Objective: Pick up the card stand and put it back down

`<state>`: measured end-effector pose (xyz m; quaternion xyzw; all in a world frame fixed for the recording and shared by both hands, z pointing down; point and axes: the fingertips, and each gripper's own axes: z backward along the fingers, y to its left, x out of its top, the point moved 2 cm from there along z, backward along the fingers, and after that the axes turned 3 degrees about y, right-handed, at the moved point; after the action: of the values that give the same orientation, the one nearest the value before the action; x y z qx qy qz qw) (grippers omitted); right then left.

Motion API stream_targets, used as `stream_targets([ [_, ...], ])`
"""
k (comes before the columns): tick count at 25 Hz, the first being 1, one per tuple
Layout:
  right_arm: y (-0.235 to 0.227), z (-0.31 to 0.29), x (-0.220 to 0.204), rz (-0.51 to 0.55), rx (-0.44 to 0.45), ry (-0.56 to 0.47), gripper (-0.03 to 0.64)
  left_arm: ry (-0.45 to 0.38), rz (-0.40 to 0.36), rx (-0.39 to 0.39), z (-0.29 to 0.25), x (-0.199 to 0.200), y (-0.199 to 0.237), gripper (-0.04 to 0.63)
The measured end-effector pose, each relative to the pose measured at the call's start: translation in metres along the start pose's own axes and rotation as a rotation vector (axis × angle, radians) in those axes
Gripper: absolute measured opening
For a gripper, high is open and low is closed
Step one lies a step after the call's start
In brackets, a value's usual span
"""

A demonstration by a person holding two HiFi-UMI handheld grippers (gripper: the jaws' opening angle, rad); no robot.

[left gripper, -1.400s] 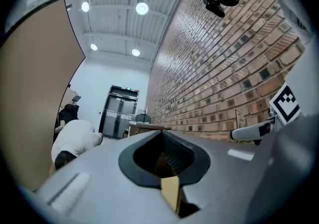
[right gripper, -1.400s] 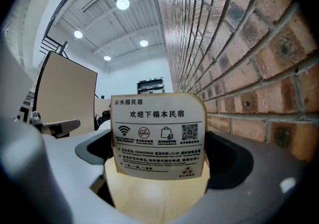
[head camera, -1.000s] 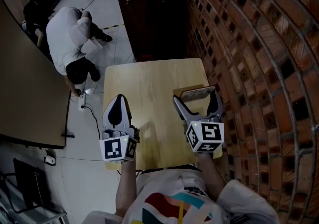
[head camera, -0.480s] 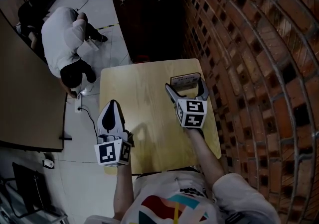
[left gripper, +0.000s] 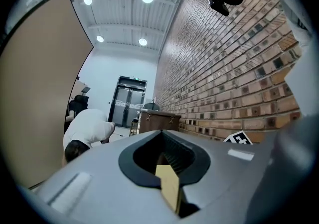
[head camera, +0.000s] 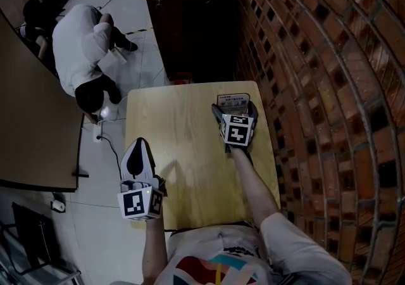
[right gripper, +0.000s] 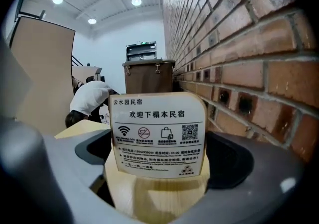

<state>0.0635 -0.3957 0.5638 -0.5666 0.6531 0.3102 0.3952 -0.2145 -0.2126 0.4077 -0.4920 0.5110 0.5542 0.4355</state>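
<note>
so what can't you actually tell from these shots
- Right gripper view: card stand sits between the jaws of the right gripper, but whether they press its wooden base is unclear.
- Head view: the marker cube hides the stand's foot, so lifted or resting on the table is unknowable.
- Card's small print: too small.

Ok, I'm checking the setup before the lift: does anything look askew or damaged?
Nothing stands out. The card stand sits upright on the table, square between the jaws of the right gripper, and its card looks intact.
</note>
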Motion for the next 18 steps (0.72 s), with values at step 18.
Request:
stream_targets([
  [18, 0.0, -0.05, -0.014, -0.027, -0.001, 0.092, 0.574, 0.051, -0.018, 0.014, -0.005, -0.019, 0.012, 0.005],
])
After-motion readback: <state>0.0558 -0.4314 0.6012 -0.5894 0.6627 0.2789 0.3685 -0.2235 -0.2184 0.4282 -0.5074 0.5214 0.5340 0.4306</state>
